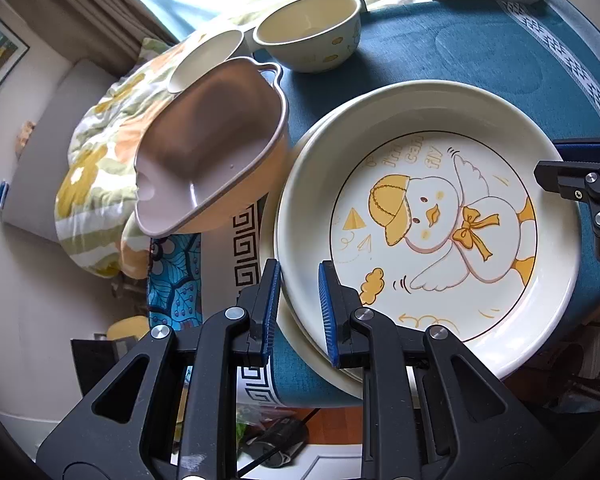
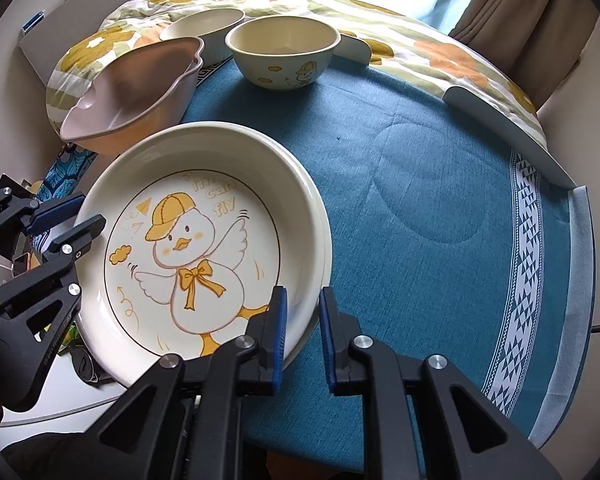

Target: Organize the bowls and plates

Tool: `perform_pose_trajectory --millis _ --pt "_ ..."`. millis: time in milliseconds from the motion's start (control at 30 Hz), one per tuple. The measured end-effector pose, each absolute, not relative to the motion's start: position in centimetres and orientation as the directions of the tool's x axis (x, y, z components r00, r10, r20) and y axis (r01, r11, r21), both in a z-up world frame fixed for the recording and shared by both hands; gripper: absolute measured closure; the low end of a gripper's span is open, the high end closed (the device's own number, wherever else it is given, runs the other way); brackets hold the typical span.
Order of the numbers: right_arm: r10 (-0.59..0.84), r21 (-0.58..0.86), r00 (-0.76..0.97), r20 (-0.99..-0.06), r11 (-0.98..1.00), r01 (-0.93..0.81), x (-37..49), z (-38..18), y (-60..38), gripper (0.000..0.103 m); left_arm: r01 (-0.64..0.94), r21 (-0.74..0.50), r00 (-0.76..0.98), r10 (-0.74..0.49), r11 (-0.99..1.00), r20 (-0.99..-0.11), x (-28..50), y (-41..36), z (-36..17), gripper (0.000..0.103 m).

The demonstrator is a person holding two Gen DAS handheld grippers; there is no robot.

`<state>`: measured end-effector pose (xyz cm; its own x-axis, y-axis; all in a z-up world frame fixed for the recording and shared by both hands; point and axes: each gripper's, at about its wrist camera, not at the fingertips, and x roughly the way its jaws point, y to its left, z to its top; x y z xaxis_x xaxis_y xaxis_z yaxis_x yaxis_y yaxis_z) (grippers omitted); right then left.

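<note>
A cream plate with a yellow-capped duck drawing (image 1: 432,216) (image 2: 196,240) lies over a second cream plate (image 1: 296,340) (image 2: 323,220), of which only the rim shows. My left gripper (image 1: 299,308) (image 2: 72,220) is shut on the duck plate's rim at one side. My right gripper (image 2: 303,320) (image 1: 572,184) is shut on the opposite rim. Whether the duck plate rests on the lower plate or hangs just above it, I cannot tell. A cream duck bowl (image 1: 312,36) (image 2: 284,52) stands at the back of the table.
A pink heart-shaped bowl (image 1: 212,140) (image 2: 136,88) sits at the table's edge beside the plates, with another cream bowl (image 1: 208,56) (image 2: 204,24) behind it. The blue tablecloth (image 1: 460,52) (image 2: 420,160) stretches bare to the far side. A flowered quilt (image 2: 420,48) lies beyond.
</note>
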<state>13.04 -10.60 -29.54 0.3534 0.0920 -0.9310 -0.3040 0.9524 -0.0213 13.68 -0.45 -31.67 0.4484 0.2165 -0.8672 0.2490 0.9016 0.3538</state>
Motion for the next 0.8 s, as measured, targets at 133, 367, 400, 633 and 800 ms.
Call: perform_pose_trajectory --millis 133,367,400,633,800 --pt "0.11 0.003 0.35 -0.93 0.956 -0.293 13.2 -29.5 -10.9 0.088 0.248 0.338 0.438 0.206 0.908 -0.875 13.8 -0.2 -31.6 0.086" --pt "0.225 0.128 0.392 -0.892 0.957 -0.258 14.1 -26.0 -13.6 0.088 0.176 0.207 0.43 0.115 0.962 -0.896 14.9 1.9 -27.6 0.085" --pt "0.229 0.131 0.41 -0.883 0.958 -0.254 14.3 -25.1 -14.1 0.088 0.162 0.19 0.444 0.1 0.968 -0.89 15.0 2.2 -26.6 0.077" --pt "0.346 0.239 0.496 -0.796 0.933 -0.268 15.7 -20.5 -16.4 0.001 0.028 0.024 0.554 0.005 0.999 -0.832 15.6 7.0 -20.0 0.0" --pt "0.331 0.194 0.478 -0.813 0.93 -0.313 17.9 -19.2 -14.6 0.001 -0.073 -0.072 0.547 -0.021 0.995 -0.837 16.7 12.7 -18.9 0.0"
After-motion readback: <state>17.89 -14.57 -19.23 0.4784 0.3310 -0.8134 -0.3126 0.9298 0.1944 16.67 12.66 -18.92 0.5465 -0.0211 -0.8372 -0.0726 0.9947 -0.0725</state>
